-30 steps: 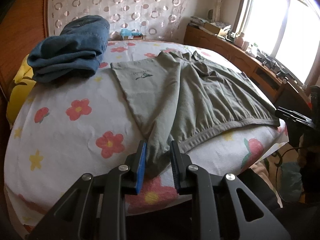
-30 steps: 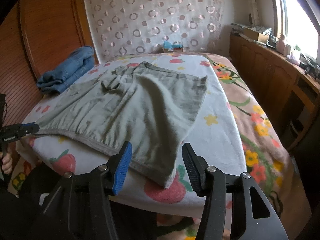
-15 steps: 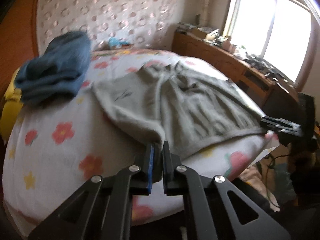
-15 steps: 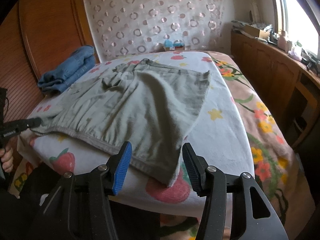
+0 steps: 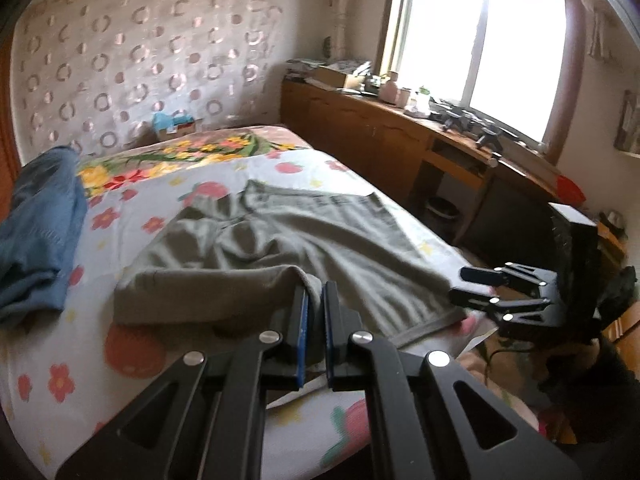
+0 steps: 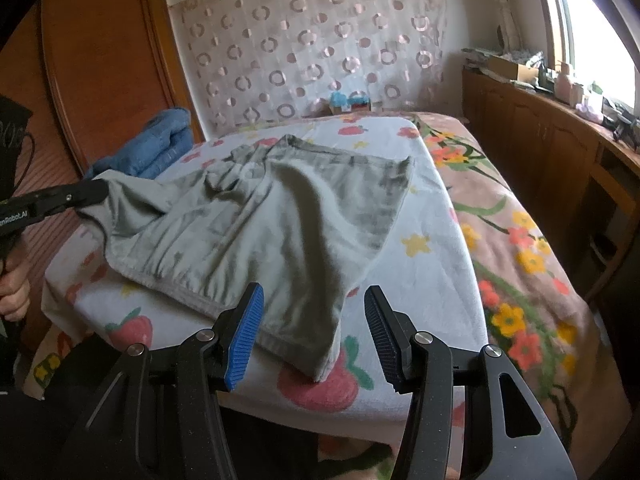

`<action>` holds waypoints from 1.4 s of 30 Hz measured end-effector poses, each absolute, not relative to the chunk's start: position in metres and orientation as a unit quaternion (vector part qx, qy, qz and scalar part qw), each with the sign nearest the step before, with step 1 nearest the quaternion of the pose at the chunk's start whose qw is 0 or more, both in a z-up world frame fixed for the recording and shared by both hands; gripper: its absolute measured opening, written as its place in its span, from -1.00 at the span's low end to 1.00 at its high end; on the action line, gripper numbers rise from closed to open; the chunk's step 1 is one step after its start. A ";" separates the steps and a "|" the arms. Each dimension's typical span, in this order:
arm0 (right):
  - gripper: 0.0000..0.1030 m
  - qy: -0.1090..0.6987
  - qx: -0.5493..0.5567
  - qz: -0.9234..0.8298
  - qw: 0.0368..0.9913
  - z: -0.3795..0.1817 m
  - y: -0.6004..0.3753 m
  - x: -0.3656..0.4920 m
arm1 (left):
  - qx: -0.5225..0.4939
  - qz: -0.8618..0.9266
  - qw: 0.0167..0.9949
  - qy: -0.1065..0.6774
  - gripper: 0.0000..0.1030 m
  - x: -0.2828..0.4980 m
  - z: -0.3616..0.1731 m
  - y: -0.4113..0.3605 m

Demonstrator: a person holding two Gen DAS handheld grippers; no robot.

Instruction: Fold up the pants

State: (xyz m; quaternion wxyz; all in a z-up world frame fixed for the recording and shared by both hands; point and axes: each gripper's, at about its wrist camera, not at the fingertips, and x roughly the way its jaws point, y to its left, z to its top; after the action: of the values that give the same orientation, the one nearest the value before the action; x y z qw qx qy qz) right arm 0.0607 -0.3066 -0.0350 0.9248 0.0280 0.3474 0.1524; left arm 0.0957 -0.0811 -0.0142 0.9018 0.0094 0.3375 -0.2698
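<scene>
Left wrist view: the left gripper (image 5: 314, 300) is clamped on a corner of the grey pants (image 5: 280, 248), lifting it off the floral bedspread (image 5: 60, 368) (the fabric there is doubled over). On the right, the right gripper (image 6: 314, 322) stands half open over the near corner, pinching nothing. Folded blue clothing (image 6: 156, 148) lies far left.

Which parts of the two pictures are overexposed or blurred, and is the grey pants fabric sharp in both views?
Left wrist view: the window is blown out to white, and the grey pants and bedsheet look softly motion-blurred. Right wrist view: the pants are sharper, with clear wrinkles; only the window strip glares, and the edges bend from fisheye distortion.
</scene>
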 end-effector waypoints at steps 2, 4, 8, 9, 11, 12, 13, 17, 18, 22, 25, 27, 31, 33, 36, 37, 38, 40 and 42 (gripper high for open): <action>0.04 0.343 0.028 0.155 0.926 -0.033 -0.308 0.062 | 0.011 -0.276 0.900 0.337 -0.95 0.099 -0.011 -0.089; 0.04 0.339 0.028 0.156 0.927 -0.030 -0.309 0.063 | 0.013 -0.284 0.898 0.337 -0.95 0.102 -0.008 -0.100; 0.04 0.331 0.031 0.158 0.930 -0.025 -0.314 0.063 | 0.019 -0.296 0.897 0.329 -0.94 0.104 -0.001 -0.118; 0.04 0.330 0.032 0.158 0.930 -0.024 -0.314 0.062 | 0.019 -0.295 0.898 0.326 -0.90 0.104 -0.001 -0.119; 0.04 0.328 0.032 0.157 0.931 -0.023 -0.316 0.062 | 0.011 -0.291 0.899 0.328 -0.86 0.106 -0.003 -0.118; 0.04 0.328 0.032 0.156 0.931 -0.023 -0.316 0.063 | 0.006 -0.291 0.898 0.330 -0.82 0.106 -0.004 -0.117; 0.04 0.328 0.032 0.155 0.931 -0.023 -0.316 0.062 | 0.000 -0.293 0.896 0.334 -0.76 0.106 -0.006 -0.113; 0.04 0.331 0.034 0.156 0.930 -0.026 -0.311 0.064 | 0.016 -0.262 0.906 0.334 -0.52 0.105 -0.012 -0.103; 0.04 0.331 0.033 0.158 0.930 -0.026 -0.309 0.063 | 0.021 -0.248 0.911 0.329 -0.45 0.103 -0.013 -0.096; 0.04 0.332 0.026 0.166 0.928 -0.024 -0.294 0.068 | 0.009 -0.231 0.914 0.334 -0.27 0.102 -0.021 -0.075; 0.04 0.331 0.021 0.175 0.927 -0.023 -0.281 0.069 | 0.007 -0.214 0.914 0.344 -0.24 0.102 -0.034 -0.057; 0.03 0.329 0.019 0.182 0.926 -0.021 -0.272 0.071 | 0.003 -0.206 0.913 0.351 -0.23 0.101 -0.042 -0.048; -0.07 0.331 0.007 0.206 0.921 -0.021 -0.248 0.071 | 0.010 -0.189 0.914 0.360 -0.23 0.095 -0.056 -0.037; -0.09 0.333 0.000 0.220 0.917 -0.022 -0.234 0.072 | 0.009 -0.183 0.914 0.362 -0.23 0.093 -0.062 -0.031; -0.14 0.338 -0.007 0.239 0.910 -0.025 -0.217 0.072 | 0.002 -0.177 0.913 0.367 -0.23 0.092 -0.069 -0.023; -0.17 0.340 -0.011 0.245 0.908 -0.026 -0.211 0.072 | 0.001 -0.174 0.913 0.369 -0.23 0.091 -0.073 -0.022; -0.20 0.342 -0.014 0.250 0.906 -0.028 -0.207 0.072 | 0.000 -0.173 0.913 0.370 -0.23 0.091 -0.074 -0.021; -0.24 0.345 -0.021 0.260 0.902 -0.030 -0.198 0.072 | -0.004 -0.170 0.912 0.374 -0.23 0.091 -0.078 -0.018; -0.31 0.349 -0.027 0.264 0.899 -0.034 -0.193 0.074 | -0.007 -0.170 0.911 0.375 -0.23 0.091 -0.081 -0.017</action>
State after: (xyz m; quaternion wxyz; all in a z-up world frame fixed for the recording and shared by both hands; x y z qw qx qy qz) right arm 0.0736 -0.1927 -0.0340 0.8988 -0.0268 0.3487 0.2644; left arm 0.0908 -0.0172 -0.0811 0.9114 -0.0074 0.3749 -0.1696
